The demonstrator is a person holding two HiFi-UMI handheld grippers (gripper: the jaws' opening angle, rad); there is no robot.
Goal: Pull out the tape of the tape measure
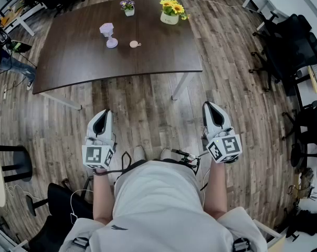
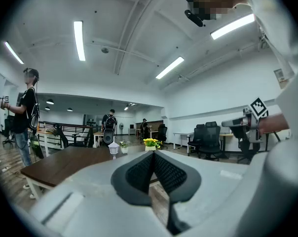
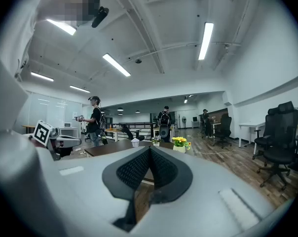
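I hold both claws low in the head view, well short of the table (image 1: 74,62), over the wood floor (image 1: 143,104). My left claw (image 1: 102,121) is at lower left, my right claw (image 1: 213,114) at lower right, each with its marker cube toward my body.

In the left gripper view the left claw (image 2: 153,154) has its jaws pressed together, the dark pads meeting in one line with nothing between them. The right gripper view shows the same for the right claw (image 3: 149,149): jaws fully together and empty.

The tape measure (image 1: 134,44) is a small round pale thing lying on the dark table, in the upper middle of the head view, well apart from both claws. Just left of it stands a lilac lantern (image 1: 108,34). Farther back, near the top edge, are a small flowerpot (image 1: 127,7) and a white pot of sunflowers (image 1: 171,12).

From the left gripper view I see the lantern (image 2: 113,149) and sunflowers (image 2: 150,142) just above my jaw tips at mid-frame; I cannot make out the tape measure there. A person (image 2: 28,117) stands at that view's left edge. Black office chairs (image 1: 284,46) fill the right side of the head view.
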